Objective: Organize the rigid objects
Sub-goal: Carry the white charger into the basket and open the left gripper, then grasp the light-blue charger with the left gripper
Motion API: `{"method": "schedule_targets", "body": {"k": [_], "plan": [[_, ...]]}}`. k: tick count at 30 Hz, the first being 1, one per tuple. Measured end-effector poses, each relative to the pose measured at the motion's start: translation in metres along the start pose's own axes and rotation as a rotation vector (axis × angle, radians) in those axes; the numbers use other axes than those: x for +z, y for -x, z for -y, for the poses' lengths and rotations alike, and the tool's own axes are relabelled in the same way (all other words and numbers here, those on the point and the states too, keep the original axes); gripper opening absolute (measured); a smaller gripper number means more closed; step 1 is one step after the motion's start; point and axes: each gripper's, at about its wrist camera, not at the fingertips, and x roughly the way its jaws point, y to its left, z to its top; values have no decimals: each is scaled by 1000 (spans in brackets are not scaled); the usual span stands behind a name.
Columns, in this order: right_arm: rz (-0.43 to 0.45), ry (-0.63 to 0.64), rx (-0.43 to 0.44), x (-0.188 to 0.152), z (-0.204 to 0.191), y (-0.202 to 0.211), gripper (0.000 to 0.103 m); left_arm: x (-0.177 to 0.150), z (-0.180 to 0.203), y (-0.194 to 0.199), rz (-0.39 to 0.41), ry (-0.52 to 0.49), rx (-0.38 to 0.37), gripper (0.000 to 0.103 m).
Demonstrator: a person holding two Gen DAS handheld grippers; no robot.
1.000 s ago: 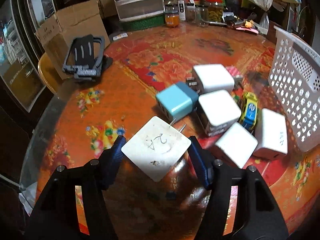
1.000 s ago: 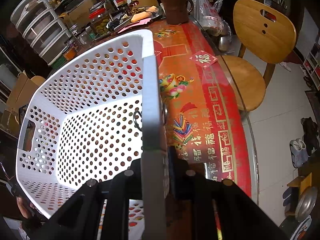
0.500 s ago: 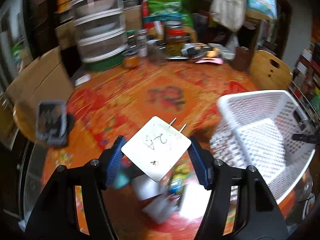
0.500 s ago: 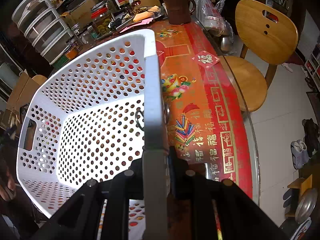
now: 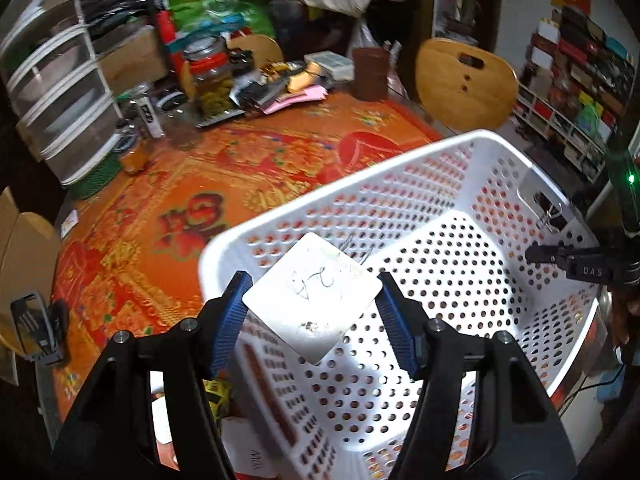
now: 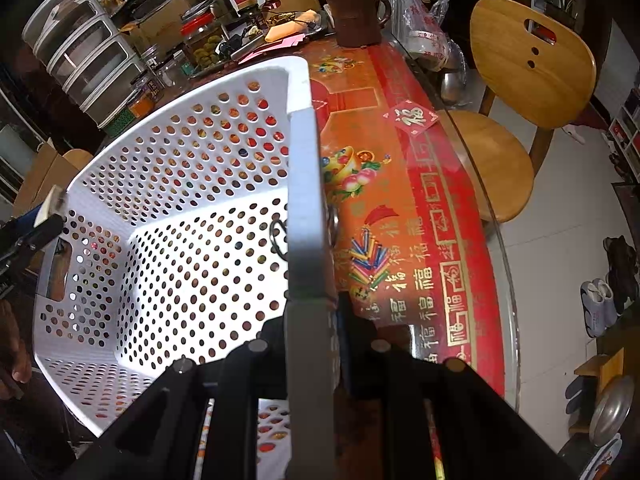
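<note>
Left gripper (image 5: 313, 312): jaws clamped on a white charger block (image 5: 312, 300), blue pads (image 5: 230, 312) pressing two opposite corners so it sits diamond-wise. Handwritten mark on the top face, two metal prongs pointing away from the camera. Block is held in the air above the near wall of the white perforated basket (image 5: 440, 216), over the basket's interior, not touching it.

Right gripper (image 6: 310, 320): jaws together on the basket's rim (image 6: 306, 200), one finger inside the wall, one outside. Basket looks tipped up on that side. From this view the basket (image 6: 180, 220) interior shows only holes and the cloth pattern through them; the left gripper with the block's edge (image 6: 48, 204) appears at the far wall near the handle cutout.

Below the left gripper, outside the basket: other white blocks (image 5: 248, 452) on the table, partly hidden by the fingers.

Table (image 5: 192, 184) has a red-orange patterned cloth under glass. Far end: clear drawer unit (image 5: 52, 92), jars (image 5: 210, 76), brown mug (image 6: 356, 16), assorted clutter. Wooden chair (image 6: 528, 68) just beside the table's right edge. Dark folding stand (image 5: 38, 324) at the left edge of the table.
</note>
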Motion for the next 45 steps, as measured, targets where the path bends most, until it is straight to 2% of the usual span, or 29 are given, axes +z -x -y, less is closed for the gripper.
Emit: {"method": "schedule_targets", "body": {"k": [8,10,12,13,14,20,25,27,30,35,39,45], "plan": [[-4,4,-6,0,-1,-1,16,-7,-4,-25,-81,-4,-40,61],[-3,3,-8,0,-1,-1,16,-9,-5,-27,-84,0,-42,66],[-4,2,-7,0,-1,-1,16,-11,-5,-25,-70,-1,-53,78],[-4,2,-7,0,-1,0,16,-11,-5,-24,-63,-5,-59,88],[-6,2,-8,0,-2,-1,15,-12,-5,-20,-50,-10,-58,94],[-7,2,-8,0,-2,-1,15,-24,-23,20,44,23,-114,97],[-7,5,-8,0,-2,-1,15,-47,-70,62,117,89,-84,100],[-7,6,-8,0,-3,-2,15,-57,-98,72,119,127,-33,102],[-7,6,-8,0,-3,-2,15,-75,-149,68,79,210,79,102],[-5,7,-7,1,-3,-1,15,-113,-213,19,-56,363,109,102],[-3,8,-6,0,-4,-1,15,-139,-227,-9,-115,407,83,99],[1,3,7,0,-2,-1,15,-163,-236,-12,-108,464,66,99]]}}
